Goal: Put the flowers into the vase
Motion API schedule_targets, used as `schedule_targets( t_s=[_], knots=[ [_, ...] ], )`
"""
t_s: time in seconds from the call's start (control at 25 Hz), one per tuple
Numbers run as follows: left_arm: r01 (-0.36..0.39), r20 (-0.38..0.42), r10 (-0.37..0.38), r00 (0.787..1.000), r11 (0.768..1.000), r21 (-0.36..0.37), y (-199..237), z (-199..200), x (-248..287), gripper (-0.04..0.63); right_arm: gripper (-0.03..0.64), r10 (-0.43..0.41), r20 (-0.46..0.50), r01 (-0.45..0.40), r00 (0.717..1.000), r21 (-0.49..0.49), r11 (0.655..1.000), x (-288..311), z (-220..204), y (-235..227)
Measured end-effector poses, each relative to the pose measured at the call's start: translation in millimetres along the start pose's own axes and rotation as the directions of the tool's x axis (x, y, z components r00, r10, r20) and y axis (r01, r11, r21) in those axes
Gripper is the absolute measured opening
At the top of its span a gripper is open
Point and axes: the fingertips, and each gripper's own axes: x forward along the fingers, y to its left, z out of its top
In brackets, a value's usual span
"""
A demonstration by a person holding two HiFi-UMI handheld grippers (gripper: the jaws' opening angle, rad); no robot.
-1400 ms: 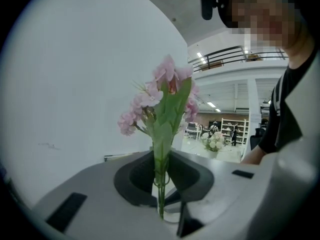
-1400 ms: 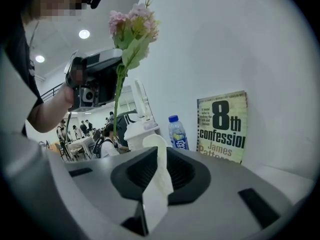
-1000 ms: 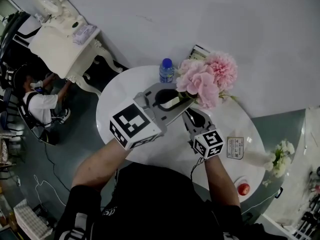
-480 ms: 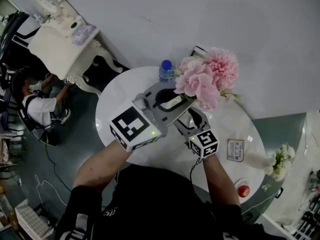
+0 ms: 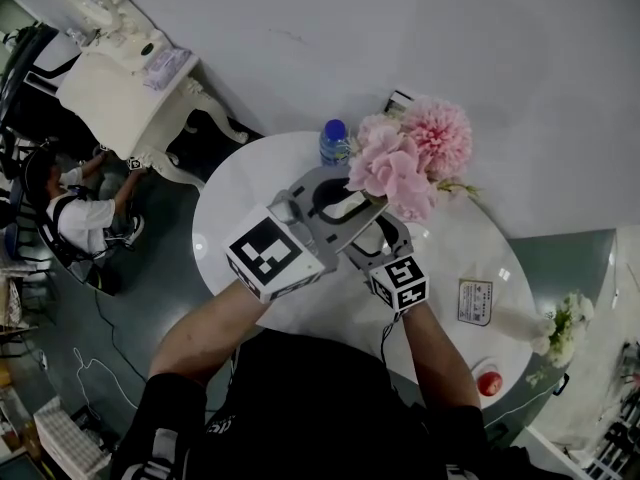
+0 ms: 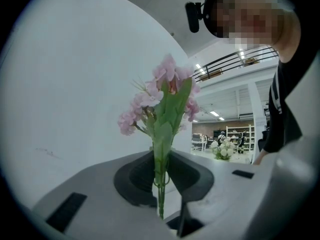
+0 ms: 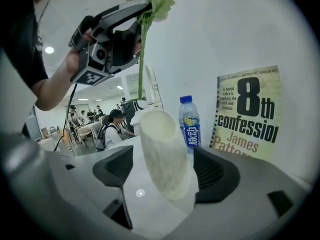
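Observation:
A bunch of pink flowers (image 5: 410,163) on green stems (image 6: 161,149) stands upright in my left gripper (image 5: 345,196), which is shut on the stems (image 7: 142,54) and held above the round white table (image 5: 250,183). In the right gripper view a white vase (image 7: 165,154) stands on the table between the jaws of my right gripper (image 7: 162,171). Those jaws are opening, with a gap showing beside the vase on the left. My left gripper (image 7: 131,15) hangs up and to the left of the vase mouth. In the head view the vase is hidden under the grippers and blooms.
A blue-capped water bottle (image 5: 334,140) and an upright book (image 7: 247,116) stand behind the vase by the wall. A card (image 5: 472,300), a red apple (image 5: 487,379) and white flowers (image 5: 560,318) lie to the right. An ornate white side table (image 5: 120,78) and a seated person (image 5: 80,208) are at the left.
My right gripper has slid slightly left and lower in the head view, and its jaws have spread apart. The left gripper and the flowers have hardly moved.

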Motion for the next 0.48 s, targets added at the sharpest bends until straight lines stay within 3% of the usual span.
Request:
schedule_targets(
  t_s=[0.48],
  knots=[
    [-0.017,0.03,0.017,0.999,1.0,-0.023,10.8,-19.8,4.3,0.063,0.359,0.0,-0.017,0.0,1.0,-0.014,1.0,18.1,-8.6,-2.0]
  ],
)
